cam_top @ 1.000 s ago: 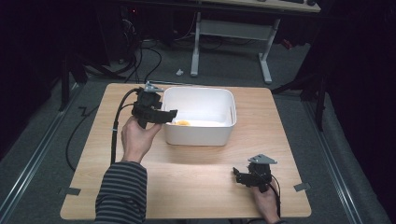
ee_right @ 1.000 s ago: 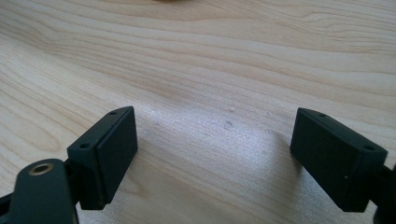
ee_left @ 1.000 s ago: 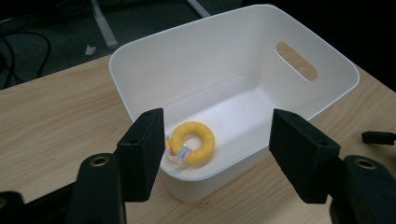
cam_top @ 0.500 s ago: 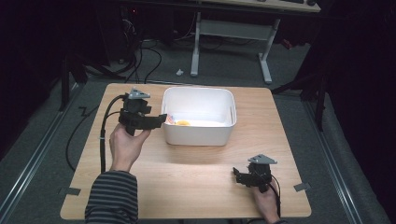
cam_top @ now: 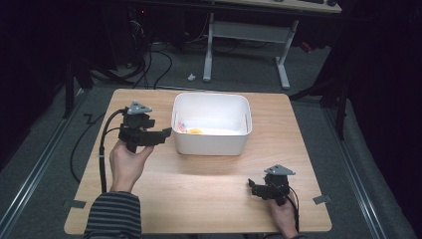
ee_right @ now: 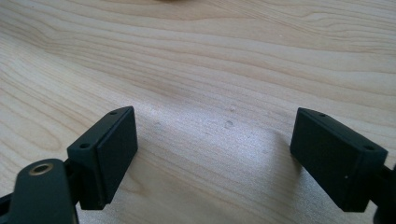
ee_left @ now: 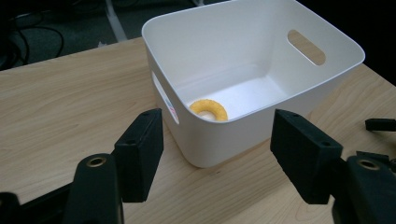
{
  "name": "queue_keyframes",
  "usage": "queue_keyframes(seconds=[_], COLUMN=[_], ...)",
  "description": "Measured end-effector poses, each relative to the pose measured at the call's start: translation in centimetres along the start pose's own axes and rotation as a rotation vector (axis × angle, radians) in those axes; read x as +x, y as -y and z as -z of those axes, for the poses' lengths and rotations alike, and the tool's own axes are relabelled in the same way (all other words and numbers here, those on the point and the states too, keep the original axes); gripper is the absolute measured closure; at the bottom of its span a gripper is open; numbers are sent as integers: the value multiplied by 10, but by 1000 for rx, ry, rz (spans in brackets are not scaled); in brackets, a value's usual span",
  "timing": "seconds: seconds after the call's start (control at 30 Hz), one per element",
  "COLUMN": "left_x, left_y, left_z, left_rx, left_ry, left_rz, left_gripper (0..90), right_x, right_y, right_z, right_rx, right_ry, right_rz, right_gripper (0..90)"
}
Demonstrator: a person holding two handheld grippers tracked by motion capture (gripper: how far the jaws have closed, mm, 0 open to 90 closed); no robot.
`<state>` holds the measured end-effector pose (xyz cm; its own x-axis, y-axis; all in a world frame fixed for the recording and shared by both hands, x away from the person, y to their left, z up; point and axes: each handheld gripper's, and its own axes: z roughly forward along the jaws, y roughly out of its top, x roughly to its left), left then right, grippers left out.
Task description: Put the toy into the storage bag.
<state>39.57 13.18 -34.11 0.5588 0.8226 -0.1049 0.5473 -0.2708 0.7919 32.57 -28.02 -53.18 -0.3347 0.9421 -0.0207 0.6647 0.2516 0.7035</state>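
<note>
Smooth white bin (ee_left: 243, 135), yellow ring (ee_left: 208, 110)

The left gripper (ee_left: 217, 156) holds its jaws wide apart before a white bin (ee_left: 327, 70) on the table (ee_left: 60, 107). Inside lies a yellow ring (ee_left: 208, 109), perhaps a toy doughnut.

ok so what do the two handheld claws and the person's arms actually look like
Both are black. The left claw and right claw each carry a grey three-cornered plate on top and trail a black cable. Their jaws are flat rectangular black blocks with small holes, and brass-coloured screw holes sit behind them. The left sleeve is striped dark and light.
</note>
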Motion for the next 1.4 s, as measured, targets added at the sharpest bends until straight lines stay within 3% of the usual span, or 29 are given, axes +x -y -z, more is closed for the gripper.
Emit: queue_keyframes(seconds=[0.33, 0.47, 0.73, 0.9, 1.4], left_x=[8, 9, 12, 16, 22], left_y=[15, 23, 34, 43, 72], left_z=[10, 12, 15, 18, 15], left_rx=[-12, -12, -9, -22, -8], left_ry=[-12, -42, -55, -25, -38], left_rz=[23, 21, 31, 67, 102], left_gripper=[347, 343, 340, 339, 331], right_x=[0, 0, 1, 1, 1], right_y=[0, 0, 0, 0, 0], right_z=[0, 0, 0, 0, 0], right_rx=[0, -1, -1, -1, -1], right_ry=[-5, -6, -8, -8, -10], right_rz=[4, 7, 7, 8, 10], right_gripper=[148, 148, 148, 148, 147])
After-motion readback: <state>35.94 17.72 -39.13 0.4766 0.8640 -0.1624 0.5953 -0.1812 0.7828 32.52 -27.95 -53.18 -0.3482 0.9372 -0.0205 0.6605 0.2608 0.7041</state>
